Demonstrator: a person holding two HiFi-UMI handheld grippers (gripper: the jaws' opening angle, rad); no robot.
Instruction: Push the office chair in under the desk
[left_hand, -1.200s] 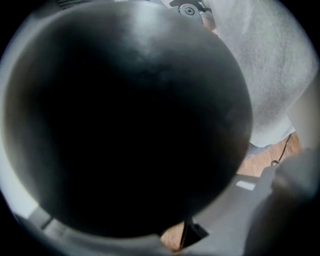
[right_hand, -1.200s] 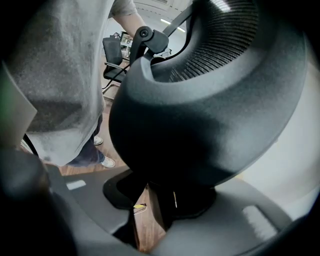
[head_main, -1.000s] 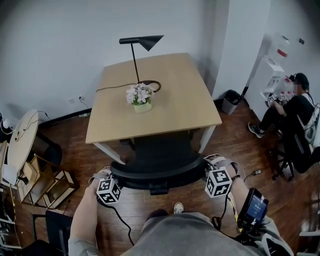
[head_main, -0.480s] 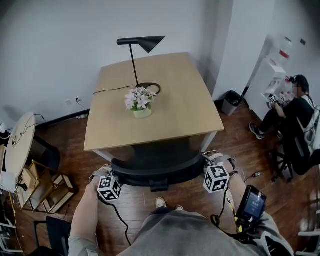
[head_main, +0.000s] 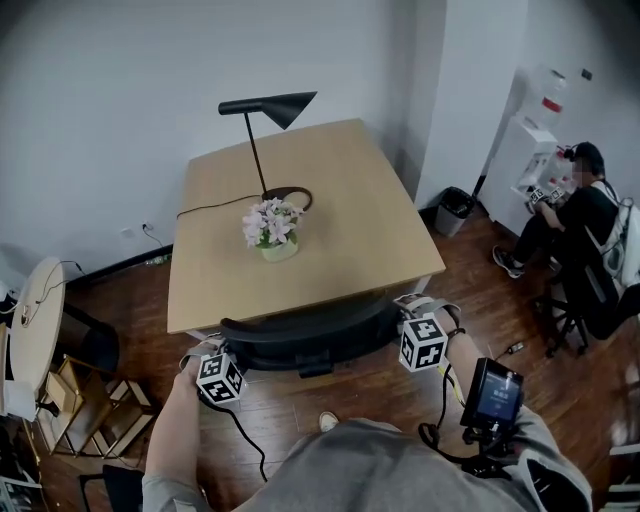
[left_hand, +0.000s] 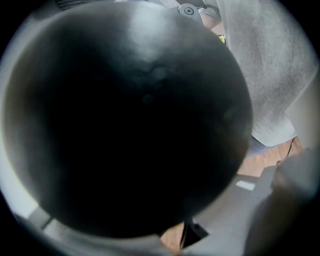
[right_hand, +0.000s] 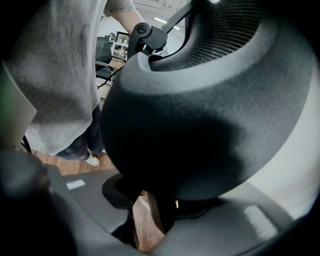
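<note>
Because the load is pushed rather than lifted, the left gripper (left_hand: 170, 236) has its jaws spread and clamps nothing. The dark backrest of the office chair (head_main: 305, 335) fills the space just ahead of them. The right gripper (right_hand: 150, 220) is set likewise: jaws apart, floor showing in the gap, backrest looming close above. One gripper stands at each end of the curved backrest, which should keep the push square. Only the backrest shows beyond the near edge of the desk (head_main: 345, 245), so the seat is judged to be underneath and the task nearly complete. A potted flower (head_main: 268, 228) and a lamp (head_main: 262, 120) stand on the desk, well apart from the grippers.
</note>
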